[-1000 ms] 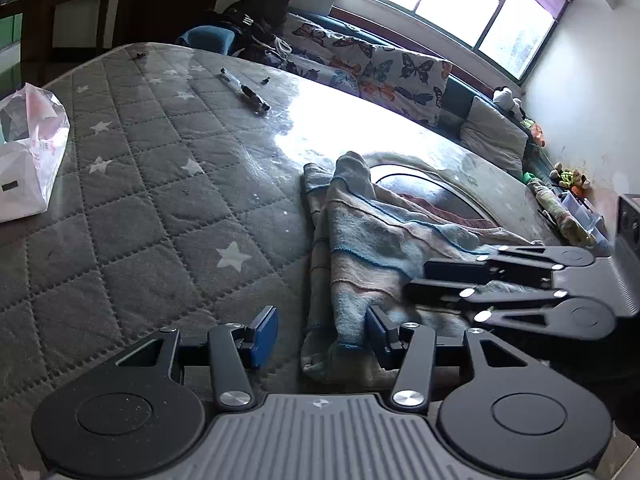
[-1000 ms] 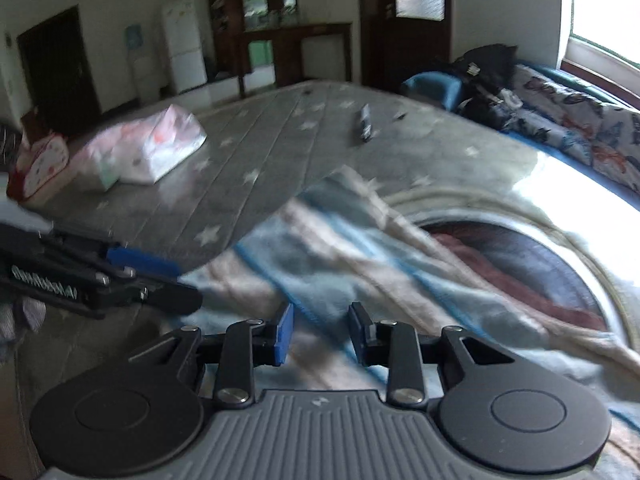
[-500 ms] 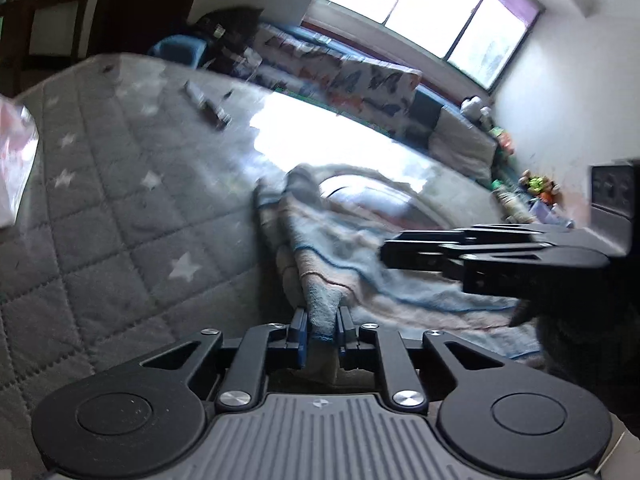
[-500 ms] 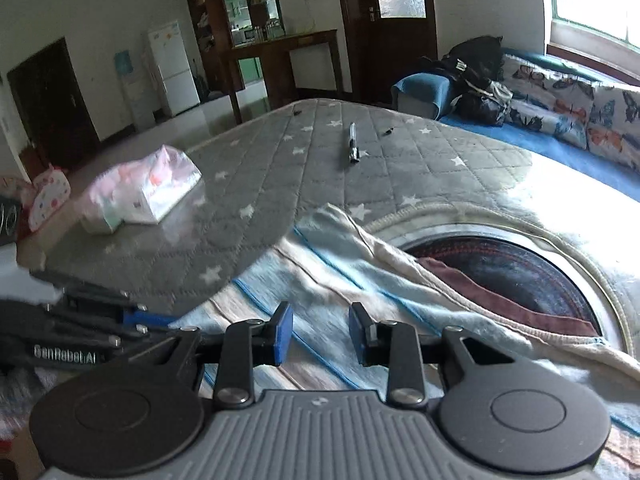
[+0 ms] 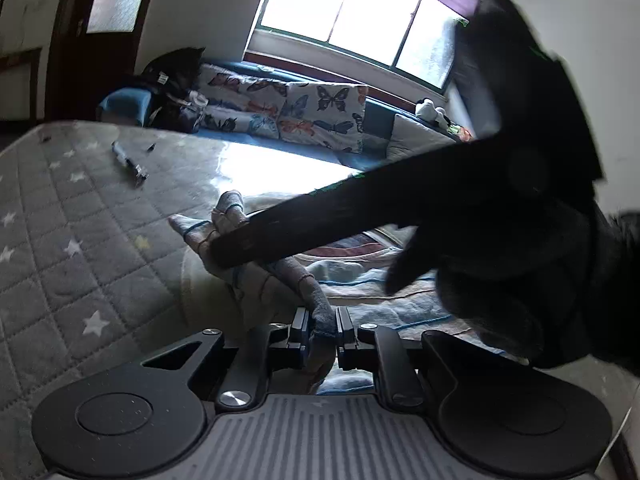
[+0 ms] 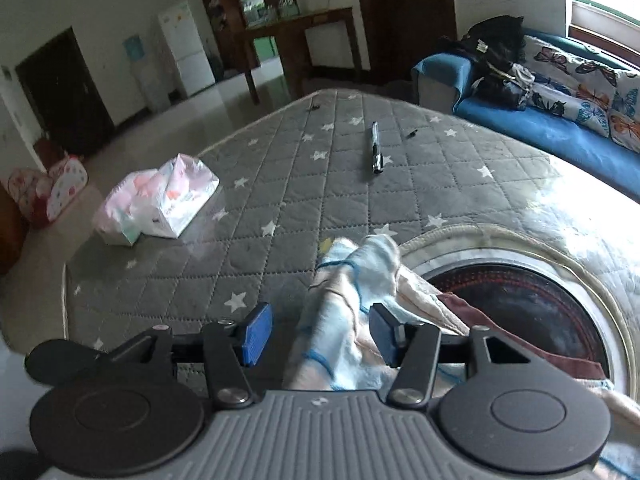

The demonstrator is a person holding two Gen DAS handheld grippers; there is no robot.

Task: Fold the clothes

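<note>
While the left tool (image 5: pixel 322 330) pinches the striped cloth (image 5: pixel 256 276), right tool (image 6: pixel 320 334) just opened, seemingly loose around a fold

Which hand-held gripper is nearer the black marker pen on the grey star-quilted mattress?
Neither is close, and which is nearer I cannot tell. The left hand-held gripper is shut on the striped pastel garment, the right hand-held gripper stands open around it; the pen lies well beyond both on the mattress.
</note>
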